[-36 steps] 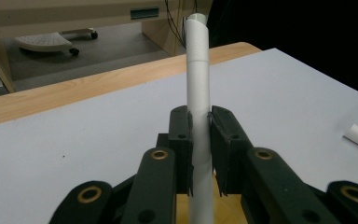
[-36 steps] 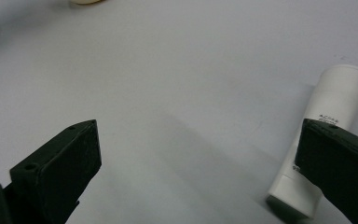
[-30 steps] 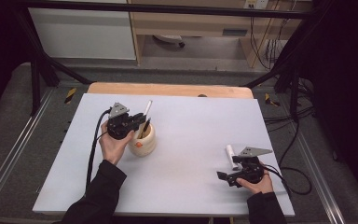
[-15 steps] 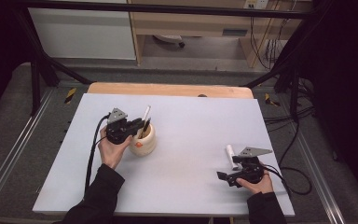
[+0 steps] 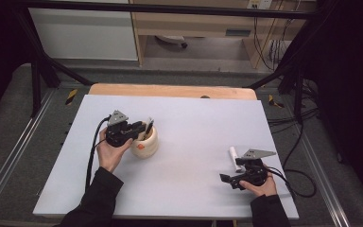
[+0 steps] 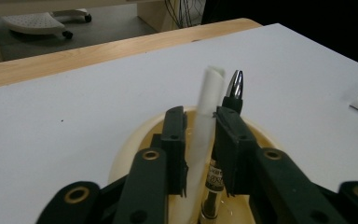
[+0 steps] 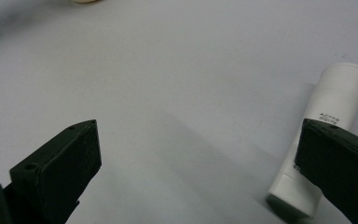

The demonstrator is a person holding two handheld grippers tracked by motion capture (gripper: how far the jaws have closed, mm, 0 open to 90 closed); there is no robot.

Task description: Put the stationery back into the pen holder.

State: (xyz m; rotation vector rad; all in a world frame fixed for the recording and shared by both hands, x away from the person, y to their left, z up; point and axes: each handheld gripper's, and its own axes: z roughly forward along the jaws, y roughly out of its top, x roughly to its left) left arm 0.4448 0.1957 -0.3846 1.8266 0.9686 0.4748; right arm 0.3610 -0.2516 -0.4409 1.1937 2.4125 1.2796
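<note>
While your left gripper [image 5: 141,128] sits over the cream cup [image 5: 146,145] at nine o'clock on the white table [image 5: 194,123], its jaws pinch a white roll [image 6: 204,121] standing in the cup beside a pen [image 6: 230,100]. Your right gripper [image 5: 228,180], at five o'clock, rests with jaws spread wide, a white tube [image 7: 324,135] lying just beside its right jaw.

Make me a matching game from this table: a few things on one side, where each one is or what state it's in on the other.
Things:
1. white tube
2. rolled white paper
3. pen
4. right gripper

States:
A. standing in the cream cup, outside the jaws
B. jaws wide open
C. lying flat on the table
D. pinched between the left gripper jaws

Pairs: 1-C, 2-D, 3-A, 4-B
</note>
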